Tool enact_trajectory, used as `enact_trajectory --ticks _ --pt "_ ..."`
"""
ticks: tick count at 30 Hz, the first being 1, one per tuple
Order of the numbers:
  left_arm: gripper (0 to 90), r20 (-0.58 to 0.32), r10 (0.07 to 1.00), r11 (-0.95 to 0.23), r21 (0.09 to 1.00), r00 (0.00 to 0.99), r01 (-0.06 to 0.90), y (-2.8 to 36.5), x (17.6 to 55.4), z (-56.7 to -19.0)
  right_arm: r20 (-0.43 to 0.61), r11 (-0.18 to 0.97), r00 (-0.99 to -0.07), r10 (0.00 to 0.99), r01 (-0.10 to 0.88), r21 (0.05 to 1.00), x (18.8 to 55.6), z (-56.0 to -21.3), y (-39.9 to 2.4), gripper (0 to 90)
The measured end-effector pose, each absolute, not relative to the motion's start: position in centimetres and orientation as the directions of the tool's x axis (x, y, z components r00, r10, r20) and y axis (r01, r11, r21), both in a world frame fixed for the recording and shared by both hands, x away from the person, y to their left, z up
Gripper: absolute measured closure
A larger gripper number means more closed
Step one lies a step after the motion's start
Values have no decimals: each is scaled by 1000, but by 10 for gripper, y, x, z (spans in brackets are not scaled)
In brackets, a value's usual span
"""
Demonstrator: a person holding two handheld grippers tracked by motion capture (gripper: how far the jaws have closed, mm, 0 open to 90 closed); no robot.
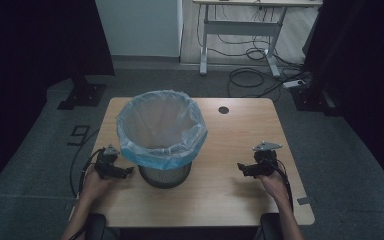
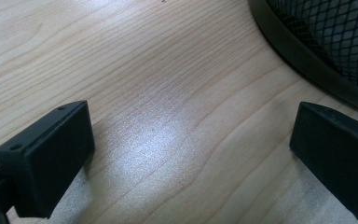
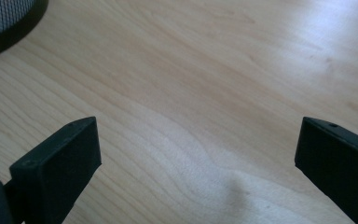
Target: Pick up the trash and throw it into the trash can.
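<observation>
Nearest the person, both hands rest low on the light wooden surface [image 1: 220, 185], each holding a claw with nothing in it. The left claw [image 1: 125, 172] has its jaws spread wide and released; in the left gripper view bare wood grain lies between them, and the black rim at the foot of the black wire-mesh waste bin [image 2: 326, 51] curves just ahead and to the claw's right. That puts this claw close beside the bin's base, probably ready to steady it or to reach up for the liner.

The right claw [image 1: 241, 167] is equally released, jaws wide over empty wood, with the bin's base [image 3: 4, 21] farther off at its upper left. It sits well apart from the bin, apparently waiting.

Beyond the claws, the bin stands upright between them, its pale blue translucent plastic bag liner [image 1: 161, 125] folded out over the rim, likely so that it stays open and seated.
</observation>
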State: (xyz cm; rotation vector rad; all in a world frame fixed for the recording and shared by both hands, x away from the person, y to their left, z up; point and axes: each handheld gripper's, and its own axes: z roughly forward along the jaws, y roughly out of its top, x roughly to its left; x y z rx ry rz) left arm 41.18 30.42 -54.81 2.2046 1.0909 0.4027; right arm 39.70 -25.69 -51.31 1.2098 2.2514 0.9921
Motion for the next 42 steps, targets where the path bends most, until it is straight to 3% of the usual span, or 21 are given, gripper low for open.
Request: enact_trajectory --ticks 23,42 --pt "0 -8 793 -453 662 609 598 304 412 -548 -20 433 -569 822 603 670 394 -548 -244 0" --pt "0 -8 793 -453 661 609 598 304 412 -548 5 391 -566 825 576 718 390 -557 -245 0"
